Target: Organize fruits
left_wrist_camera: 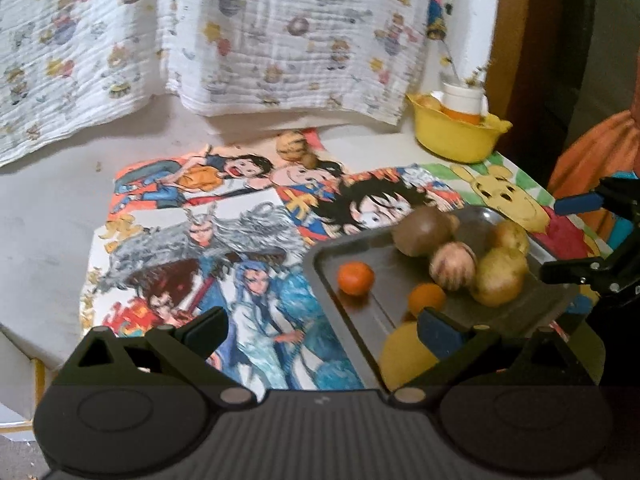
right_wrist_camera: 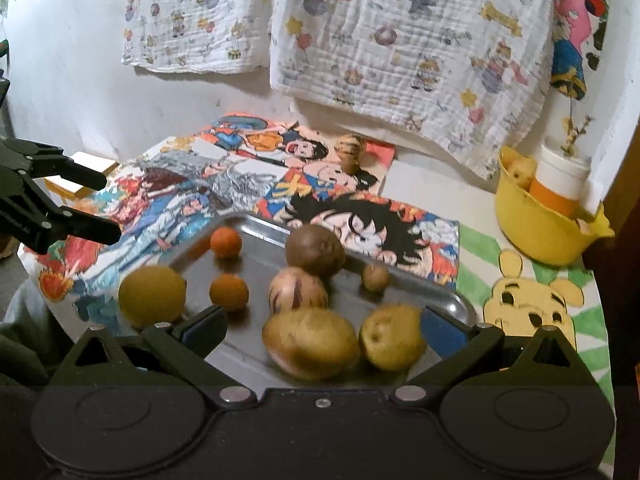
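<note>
Right hand-held gripper (right_wrist_camera: 322, 326): jaws spread wide and empty, poised over the near edge of a metal tray (right_wrist_camera: 260, 240). Just ahead of its fingers lie 2 yellow-brown fruits, a large one (right_wrist_camera: 310, 342) and a smaller one (right_wrist_camera: 392, 342), side by side. Beyond them stand a striped pale fruit (right_wrist_camera: 298, 290), a brown round fruit (right_wrist_camera: 315, 250) and a small brown fruit (right_wrist_camera: 375, 277). 2 small oranges (right_wrist_camera: 229, 286) (right_wrist_camera: 226, 242) sit toward the tray's left, and a yellow round fruit (right_wrist_camera: 152, 295) lies at its left rim.

Left hand-held gripper (left_wrist_camera: 322, 330): jaws likewise spread and empty, hanging over illustrated cartoon sheets (left_wrist_camera: 248, 240) just left of the tray (left_wrist_camera: 352, 248); its right finger overlaps the yellow round fruit (left_wrist_camera: 404, 354).

On the table (left_wrist_camera: 48, 216), 1 striped round fruit (right_wrist_camera: 350, 150) rests apart on the sheets. A yellow bowl (right_wrist_camera: 536, 224) at the far right holds a white-and-orange container (right_wrist_camera: 560, 182). Printed cloths (right_wrist_camera: 400, 40) hang behind.
</note>
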